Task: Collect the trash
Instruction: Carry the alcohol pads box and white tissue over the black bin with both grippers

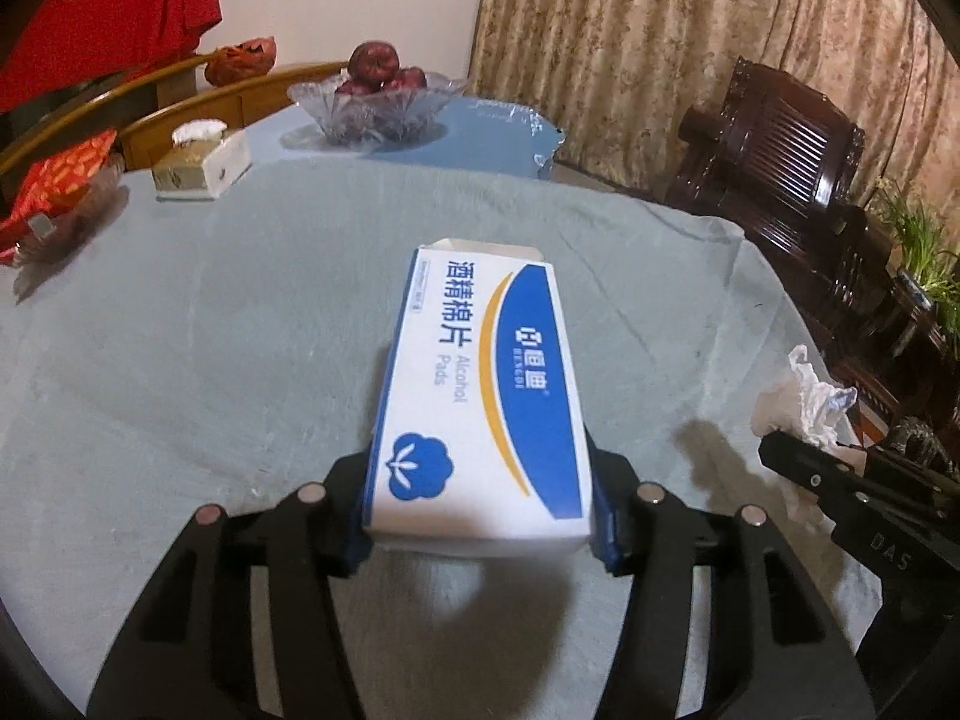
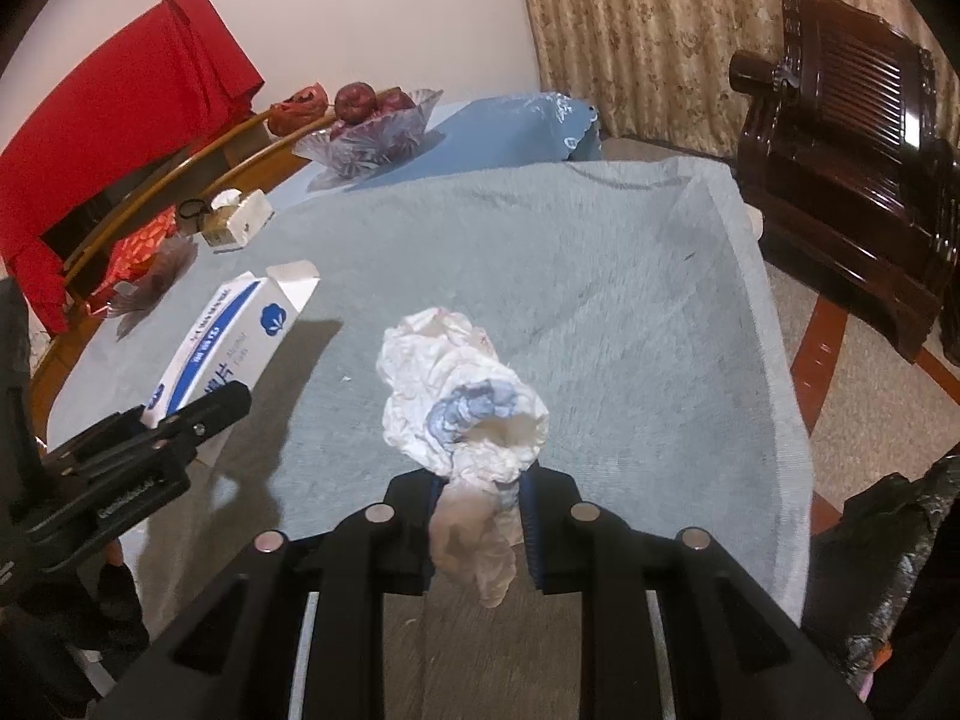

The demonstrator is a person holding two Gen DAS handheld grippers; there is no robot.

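A white and blue alcohol-pads box [image 1: 480, 390] sits lengthwise between the blue pads of my left gripper [image 1: 480, 498], which is shut on its near end. The box hangs slightly above the grey-blue tablecloth [image 1: 180, 360], its far flap open, and casts a shadow below. In the right wrist view the same box [image 2: 234, 348] shows at the left with the left gripper [image 2: 198, 414] on it. My right gripper [image 2: 480, 510] is shut on a crumpled white tissue [image 2: 462, 396] with a blue patch. That wad bulges above the fingers, and a tail hangs below them.
At the table's far side stand a glass bowl of red apples [image 1: 378, 102], a small tissue box [image 1: 201, 162] and a dish with a red packet [image 1: 54, 186]. A dark wooden chair [image 1: 774, 144] stands to the right. A black bag [image 2: 888, 540] lies beyond the cloth's right edge [image 2: 774, 360].
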